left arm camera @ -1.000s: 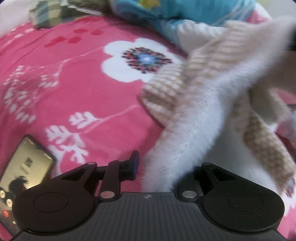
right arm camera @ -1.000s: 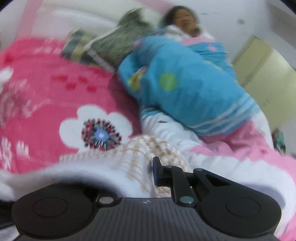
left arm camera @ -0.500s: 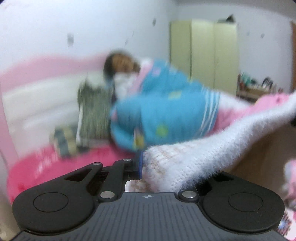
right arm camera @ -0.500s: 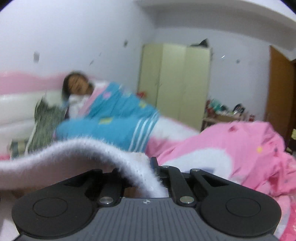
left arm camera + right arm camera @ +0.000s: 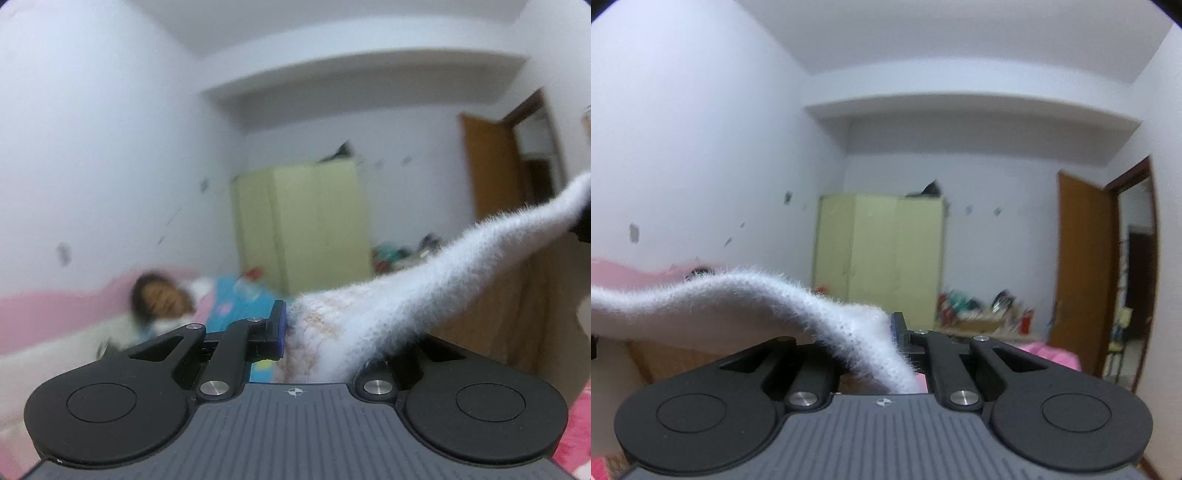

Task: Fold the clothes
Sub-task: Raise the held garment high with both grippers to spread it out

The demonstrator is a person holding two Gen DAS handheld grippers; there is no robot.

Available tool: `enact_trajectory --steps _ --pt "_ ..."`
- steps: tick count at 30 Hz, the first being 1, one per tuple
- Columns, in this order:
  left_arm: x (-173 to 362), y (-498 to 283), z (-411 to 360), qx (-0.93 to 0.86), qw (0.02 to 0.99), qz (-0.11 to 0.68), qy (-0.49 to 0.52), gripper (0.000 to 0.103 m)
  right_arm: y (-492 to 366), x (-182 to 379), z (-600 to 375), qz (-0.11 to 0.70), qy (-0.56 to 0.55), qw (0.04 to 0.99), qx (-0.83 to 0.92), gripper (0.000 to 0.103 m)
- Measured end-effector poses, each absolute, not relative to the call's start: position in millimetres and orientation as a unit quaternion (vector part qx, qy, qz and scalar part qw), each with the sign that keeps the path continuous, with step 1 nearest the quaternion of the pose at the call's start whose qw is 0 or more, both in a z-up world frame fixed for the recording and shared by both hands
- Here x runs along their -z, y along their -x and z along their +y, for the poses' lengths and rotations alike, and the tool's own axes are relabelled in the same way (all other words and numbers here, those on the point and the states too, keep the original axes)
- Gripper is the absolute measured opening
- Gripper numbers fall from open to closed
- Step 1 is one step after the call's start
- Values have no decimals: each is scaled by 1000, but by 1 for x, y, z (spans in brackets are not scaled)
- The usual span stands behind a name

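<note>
Fluffy white sweater (image 5: 399, 306), stretched aloft

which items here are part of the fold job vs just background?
In the job:
- fuzzy white garment, stretched between both claws
- left claw, shut on the garment
- right claw, shut on the garment

Just lying about:
- yellow-green wardrobe
- brown door
- cluttered side table
- pink bedding
- person lying under a blue blanket

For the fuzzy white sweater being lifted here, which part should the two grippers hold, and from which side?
Judging by its pose, the thick fuzzy edge of the sweater, one gripper toward each end. The left gripper and right gripper already pinch that band, approaching level and edge-on, so the edge spans between them and the beige knit body hangs below, ready to be laid flat.
</note>
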State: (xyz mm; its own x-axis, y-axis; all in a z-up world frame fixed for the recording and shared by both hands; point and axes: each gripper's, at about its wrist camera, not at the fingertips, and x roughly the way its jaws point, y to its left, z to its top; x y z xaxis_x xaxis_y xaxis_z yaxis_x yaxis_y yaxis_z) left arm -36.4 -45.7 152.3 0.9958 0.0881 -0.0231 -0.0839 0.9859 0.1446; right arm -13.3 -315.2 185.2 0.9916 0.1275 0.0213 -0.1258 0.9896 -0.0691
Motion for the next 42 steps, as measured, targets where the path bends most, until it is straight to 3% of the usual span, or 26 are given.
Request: enact_trajectory --steps 8,19,35,42 --pt "-206 83 -33 55 996 -50 -57 13 104 -254 -323 -73 56 995 -29 8" --pt "-230 115 -17 158 982 -102 -31 13 192 -285 -309 -149 75 986 10 8" --pt "-222 141 -8 279 957 -75 -5 13 276 -278 -272 -165 125 973 100 8" --pt "-212 130 -8 300 953 -20 26 13 283 -279 -263 -122 125 977 119 8"
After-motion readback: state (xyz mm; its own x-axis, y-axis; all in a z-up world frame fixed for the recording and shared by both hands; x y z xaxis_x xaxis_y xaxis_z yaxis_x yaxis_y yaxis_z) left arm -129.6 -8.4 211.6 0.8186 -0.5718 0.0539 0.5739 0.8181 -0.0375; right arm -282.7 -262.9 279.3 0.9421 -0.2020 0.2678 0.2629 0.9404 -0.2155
